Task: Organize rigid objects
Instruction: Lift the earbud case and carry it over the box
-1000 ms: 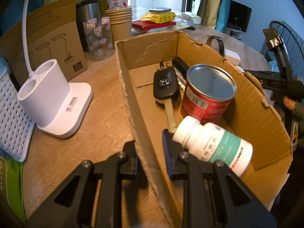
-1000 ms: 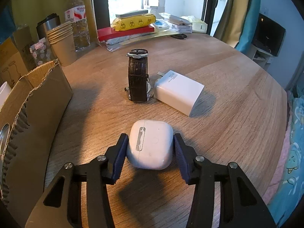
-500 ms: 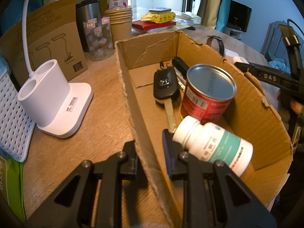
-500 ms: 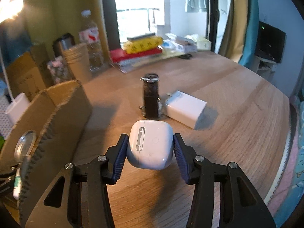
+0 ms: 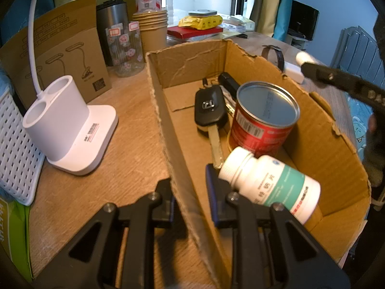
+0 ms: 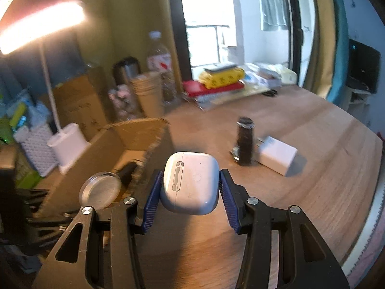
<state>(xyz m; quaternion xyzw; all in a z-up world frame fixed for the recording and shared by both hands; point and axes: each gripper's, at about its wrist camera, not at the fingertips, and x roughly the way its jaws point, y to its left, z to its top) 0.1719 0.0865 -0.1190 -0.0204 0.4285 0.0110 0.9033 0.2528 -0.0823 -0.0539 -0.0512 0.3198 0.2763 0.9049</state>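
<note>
My left gripper (image 5: 190,192) is shut on the left wall of a cardboard box (image 5: 168,125). The box holds a red can (image 5: 262,122), a car key (image 5: 209,110), a white pill bottle (image 5: 269,183) and a dark item at the back. My right gripper (image 6: 189,192) is shut on a white earbuds case (image 6: 190,183) and holds it in the air beside the box (image 6: 134,134). It shows blurred at the right edge of the left wrist view (image 5: 336,79). A watch (image 6: 245,144) and a white charger (image 6: 276,154) stay on the table.
A white lamp base (image 5: 67,125), a white basket (image 5: 12,149), a cardboard package (image 5: 60,48), paper cups (image 5: 154,31), a glass, a thermos and a bottle stand left of and behind the box. Books and a yellow pack (image 6: 216,79) lie at the back of the wooden table (image 6: 312,192).
My right gripper has lifted the earbuds case off the table and carried it up and left toward the box. My left gripper has held still on the box wall.
</note>
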